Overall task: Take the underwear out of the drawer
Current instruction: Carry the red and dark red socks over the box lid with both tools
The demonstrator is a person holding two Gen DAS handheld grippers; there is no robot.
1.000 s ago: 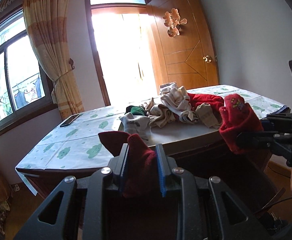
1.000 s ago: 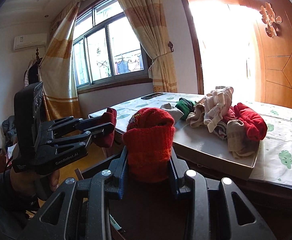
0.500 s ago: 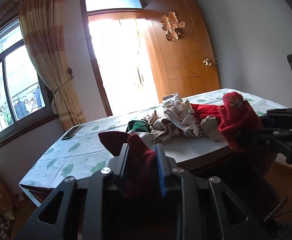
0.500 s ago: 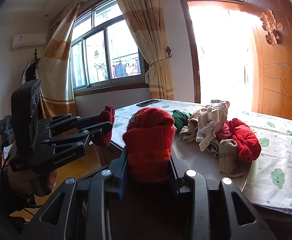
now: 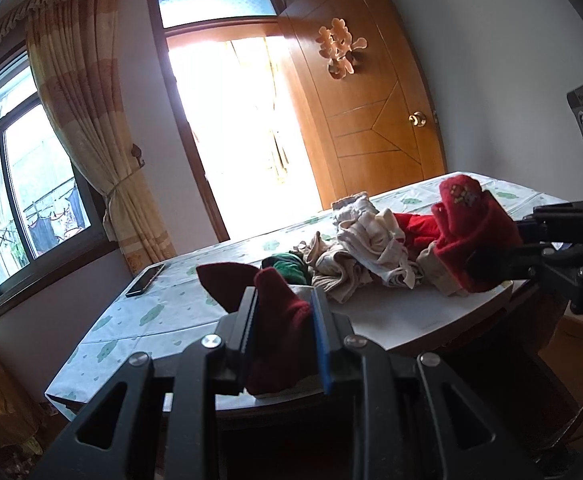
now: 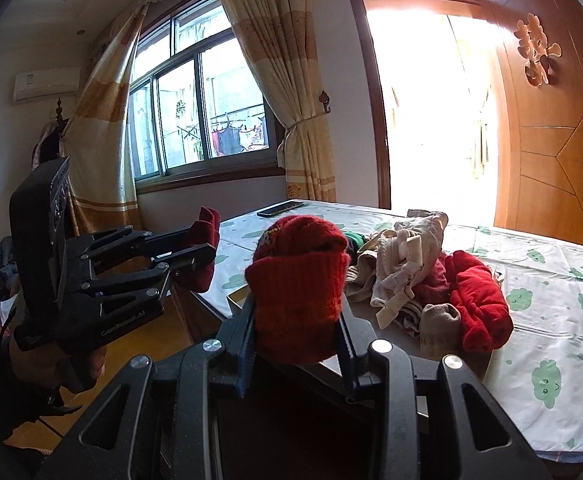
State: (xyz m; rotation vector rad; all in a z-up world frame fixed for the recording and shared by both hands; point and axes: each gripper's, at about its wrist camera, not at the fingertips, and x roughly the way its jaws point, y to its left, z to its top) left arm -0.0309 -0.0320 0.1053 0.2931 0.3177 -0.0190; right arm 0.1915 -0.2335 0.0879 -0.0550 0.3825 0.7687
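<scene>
Underwear point(image 5: 279, 312) clamped in both jaws, off the table point(image 5: 163, 312) edge.

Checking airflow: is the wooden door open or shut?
Open: the wooden door is swung inward, and bright daylight fills the doorway beside it.

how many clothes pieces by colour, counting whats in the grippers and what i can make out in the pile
Red, held: 2, a dark red piece in the left gripper and a bright red piece in the right gripper
Red, in pile: 1
Green: 1
Cream or beige: tangled, at least 2
Total: at least 6
</scene>
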